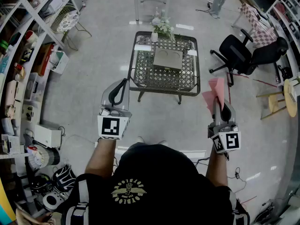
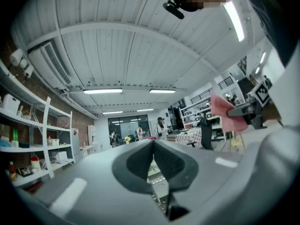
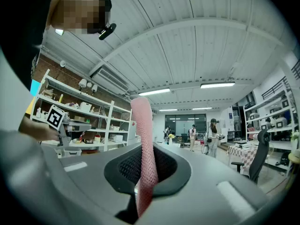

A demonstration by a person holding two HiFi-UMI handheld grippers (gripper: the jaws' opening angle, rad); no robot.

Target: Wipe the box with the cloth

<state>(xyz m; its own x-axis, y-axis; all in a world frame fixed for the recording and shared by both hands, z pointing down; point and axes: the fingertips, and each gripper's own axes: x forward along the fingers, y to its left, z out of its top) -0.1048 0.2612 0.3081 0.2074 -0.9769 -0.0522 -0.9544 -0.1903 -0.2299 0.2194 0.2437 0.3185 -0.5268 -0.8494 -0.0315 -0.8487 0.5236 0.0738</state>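
Box [image 1: 168,59] lies mid-tabletop [image 1: 140,74], flowers [image 1: 161,27] at its 12 o'clock, chair [image 1: 241,55] at 3. Right gripper [image 1: 217,102] pinches the upright cloth [image 1: 214,90]. Left gripper [image 1: 123,83] is closed and empty. Both are at the tabletop's 6 o'clock.

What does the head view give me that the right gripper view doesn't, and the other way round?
Head view only: the box lying on the table, with nothing touching it. Right gripper view only: the right gripper with its tongs closed on the cloth, which stands up between them. Both: the pink cloth, held in the air and not yet at the box.
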